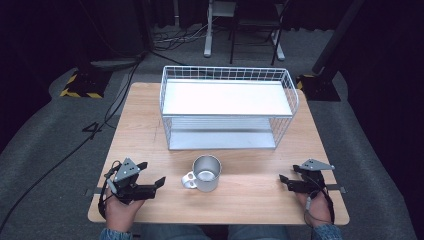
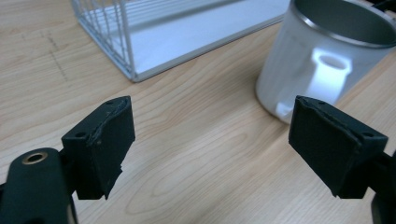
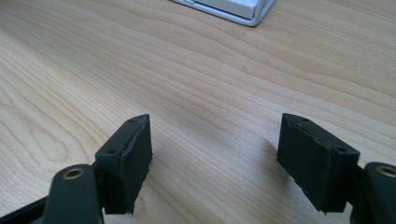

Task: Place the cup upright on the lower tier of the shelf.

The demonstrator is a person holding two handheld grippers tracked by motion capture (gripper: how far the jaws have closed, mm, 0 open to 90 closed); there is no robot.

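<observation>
Your left gripper (image 1: pixel 152 182) rests near the desk's (image 1: pixel 145 125) front edge with its jaws spread wide and holding nothing; your right gripper (image 1: pixel 286 181) sits at the far side, jaws just as wide and empty. The mug (image 1: pixel 206 173) stands upright between them, closer to your left, with its handle (image 1: pixel 189 180) turned toward that side, just in front of the wire rack (image 1: pixel 227 107).

The mug looks light and smooth, so if you close on the rounded wall off-centre it may slip or spin out of the jaws, and a low approach could knock the handle and tip it. It also stands close to the rack, so a push forward would drive it against the bottom tray.

In the left gripper view the mug (image 2: pixel 322 60) is cut off at the top right and its handle is washed out by glare. You cannot see whether anything is inside it. The right gripper view shows bare wood and one rack corner (image 3: pixel 243 9).
</observation>
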